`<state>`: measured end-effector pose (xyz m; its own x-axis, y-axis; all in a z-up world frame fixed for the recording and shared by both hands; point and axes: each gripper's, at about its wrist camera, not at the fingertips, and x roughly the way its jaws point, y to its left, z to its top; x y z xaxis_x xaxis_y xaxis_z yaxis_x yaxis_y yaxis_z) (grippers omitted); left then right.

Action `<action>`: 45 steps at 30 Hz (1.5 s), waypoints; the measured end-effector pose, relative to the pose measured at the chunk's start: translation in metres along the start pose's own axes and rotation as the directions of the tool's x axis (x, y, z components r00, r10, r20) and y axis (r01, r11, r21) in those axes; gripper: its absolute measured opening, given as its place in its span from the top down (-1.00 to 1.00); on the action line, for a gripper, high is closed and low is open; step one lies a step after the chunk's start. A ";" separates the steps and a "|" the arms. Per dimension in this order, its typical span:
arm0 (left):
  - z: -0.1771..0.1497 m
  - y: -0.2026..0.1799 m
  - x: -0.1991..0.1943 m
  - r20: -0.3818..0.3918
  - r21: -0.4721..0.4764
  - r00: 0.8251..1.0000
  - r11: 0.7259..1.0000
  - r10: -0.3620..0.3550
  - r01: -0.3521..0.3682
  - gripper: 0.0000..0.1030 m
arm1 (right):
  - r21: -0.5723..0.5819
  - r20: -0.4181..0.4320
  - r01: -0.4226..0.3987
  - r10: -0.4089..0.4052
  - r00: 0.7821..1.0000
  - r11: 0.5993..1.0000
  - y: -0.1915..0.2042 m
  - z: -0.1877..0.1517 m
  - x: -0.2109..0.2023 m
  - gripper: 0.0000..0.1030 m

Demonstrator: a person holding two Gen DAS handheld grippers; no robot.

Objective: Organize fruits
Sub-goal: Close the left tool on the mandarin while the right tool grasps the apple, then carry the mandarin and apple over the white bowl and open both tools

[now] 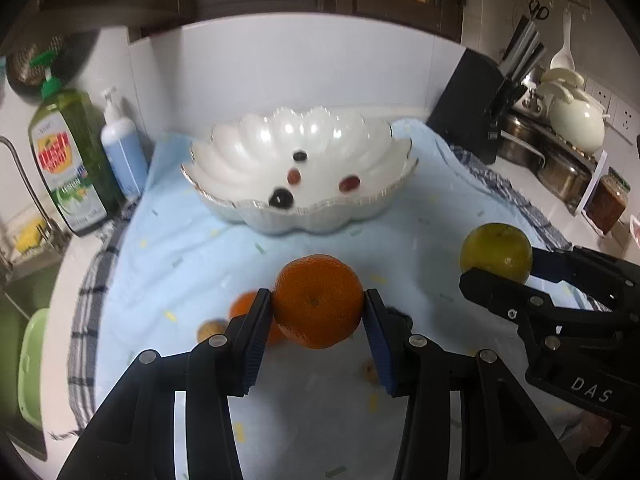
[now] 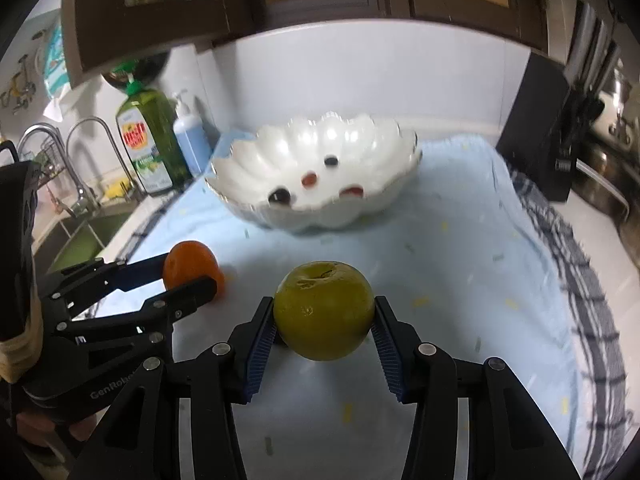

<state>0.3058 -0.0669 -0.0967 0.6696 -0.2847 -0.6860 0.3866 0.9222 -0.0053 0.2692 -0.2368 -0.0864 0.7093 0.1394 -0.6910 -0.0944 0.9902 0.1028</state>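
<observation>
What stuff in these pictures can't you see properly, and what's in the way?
- Second orange fruit, left wrist view: mostly hidden behind the left gripper and the orange it grips.
- Two small brownish fruits, left wrist view: blurred, partly behind the fingers; kind unclear.
- Small fruits in the white bowl, right wrist view: motion blur, and the rim cuts off the lower ones.
- Underside of the green fruit in the right gripper: faces away.
</observation>
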 end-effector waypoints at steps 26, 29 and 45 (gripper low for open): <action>0.078 0.028 -0.044 0.243 -0.005 0.965 0.995 0.096 -0.098 0.12 | -0.095 0.240 0.004 0.019 0.971 0.995 0.010 0.095 -0.016 0.04; 0.088 0.031 -0.039 0.257 -0.008 0.961 0.995 0.100 -0.102 0.12 | -0.101 0.253 0.007 0.018 0.967 0.995 0.010 0.105 -0.011 0.04; 0.139 0.048 0.012 0.237 -0.025 0.967 0.995 0.095 -0.092 0.12 | -0.099 0.210 0.007 0.014 0.978 0.995 -0.007 0.156 0.048 0.04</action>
<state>0.4208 -0.0627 -0.0042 0.8346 -0.2494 -0.4912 0.3075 0.9507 0.0398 0.4129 -0.2385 -0.0091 0.8387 0.1486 -0.5238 -0.1584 0.9870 0.0265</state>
